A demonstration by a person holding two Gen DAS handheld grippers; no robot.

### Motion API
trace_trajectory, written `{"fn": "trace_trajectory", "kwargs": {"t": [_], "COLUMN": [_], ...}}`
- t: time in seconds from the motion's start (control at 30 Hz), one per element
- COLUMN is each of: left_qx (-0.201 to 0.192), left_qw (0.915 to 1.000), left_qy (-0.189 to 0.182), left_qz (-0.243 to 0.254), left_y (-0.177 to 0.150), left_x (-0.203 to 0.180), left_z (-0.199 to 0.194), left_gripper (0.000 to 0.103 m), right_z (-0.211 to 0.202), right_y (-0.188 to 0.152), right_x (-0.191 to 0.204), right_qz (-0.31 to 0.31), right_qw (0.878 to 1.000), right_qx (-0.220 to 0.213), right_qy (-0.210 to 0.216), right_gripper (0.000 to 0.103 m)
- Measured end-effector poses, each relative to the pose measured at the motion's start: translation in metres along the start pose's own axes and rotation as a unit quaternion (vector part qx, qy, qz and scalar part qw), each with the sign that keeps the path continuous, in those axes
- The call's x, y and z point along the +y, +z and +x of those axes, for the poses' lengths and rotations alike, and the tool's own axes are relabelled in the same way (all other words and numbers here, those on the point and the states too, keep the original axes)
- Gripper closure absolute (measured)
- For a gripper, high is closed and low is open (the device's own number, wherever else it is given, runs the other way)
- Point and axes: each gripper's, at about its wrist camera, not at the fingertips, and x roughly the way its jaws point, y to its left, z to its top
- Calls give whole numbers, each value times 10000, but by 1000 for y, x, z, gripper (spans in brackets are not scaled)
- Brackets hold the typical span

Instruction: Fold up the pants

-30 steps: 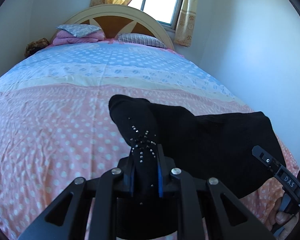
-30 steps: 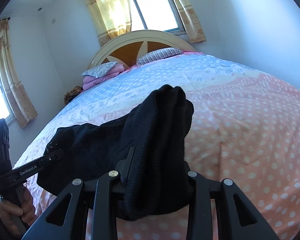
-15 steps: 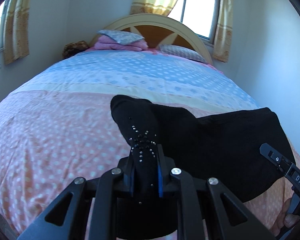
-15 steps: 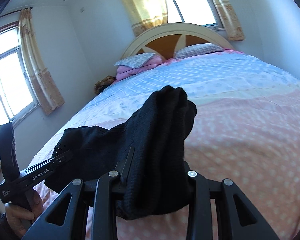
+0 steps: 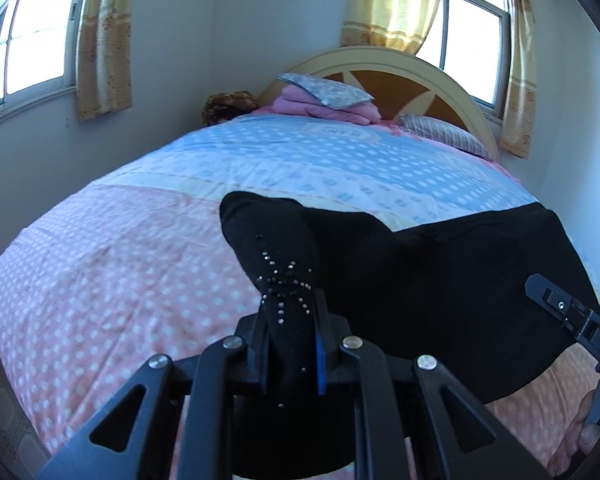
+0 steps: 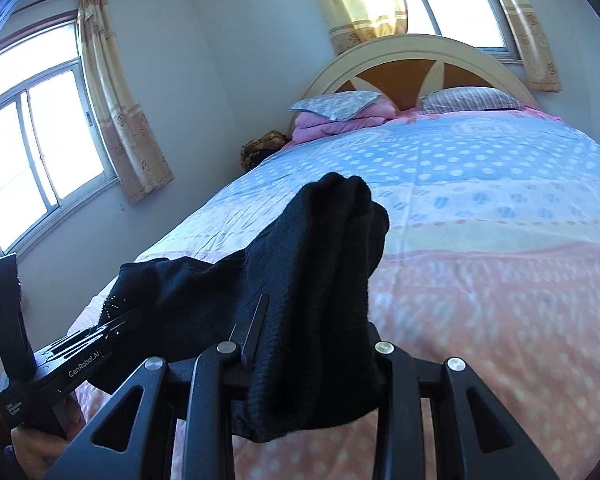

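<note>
Black pants [image 5: 440,280] with small rhinestones hang between my two grippers above the bed [image 5: 120,260]. My left gripper [image 5: 290,320] is shut on a bunched rhinestone corner of the pants. My right gripper [image 6: 316,332] is shut on another bunched part of the pants [image 6: 324,248], which drapes over its fingers. The right gripper shows at the right edge of the left wrist view [image 5: 572,320]. The left gripper shows at the lower left of the right wrist view [image 6: 84,352].
The bed has a pink and blue dotted cover [image 6: 500,280]. Pillows and a folded pink blanket [image 5: 328,100] lie at the curved headboard [image 6: 420,64]. Curtained windows [image 6: 48,152] are on the left and back walls. Floor tiles [image 5: 0,400] show at the bed's left.
Both grippers have swung to the left with the pants held, so the left wall and window now show. The pants stay gripped and lifted.
</note>
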Motion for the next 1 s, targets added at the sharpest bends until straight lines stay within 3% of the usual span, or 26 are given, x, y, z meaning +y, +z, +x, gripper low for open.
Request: {"fn": "trace_trajectory", "kwargs": {"t": [0.23, 0.57, 0.83, 1.0], "left_qx": [-139, -151, 3, 353], "left_qw": [9994, 9985, 9981, 9972], "left_qy": [306, 522, 589, 652], "left_qz": [-27, -104, -159, -126], "left_y": [16, 26, 27, 18], "left_x": [21, 39, 43, 43], "left_z": [9, 24, 42, 67], "left_gripper": [86, 86, 86, 86], "right_z": [48, 73, 95, 120], "right_y": [18, 27, 29, 21], "right_x": [29, 48, 48, 39], "right_qz": [-90, -227, -244, -222], "right_qw": [9998, 9995, 9993, 9981], "right_qx": [46, 16, 189, 559], "right_qy": [149, 234, 210, 97], "right_gripper": [71, 71, 71, 71]}}
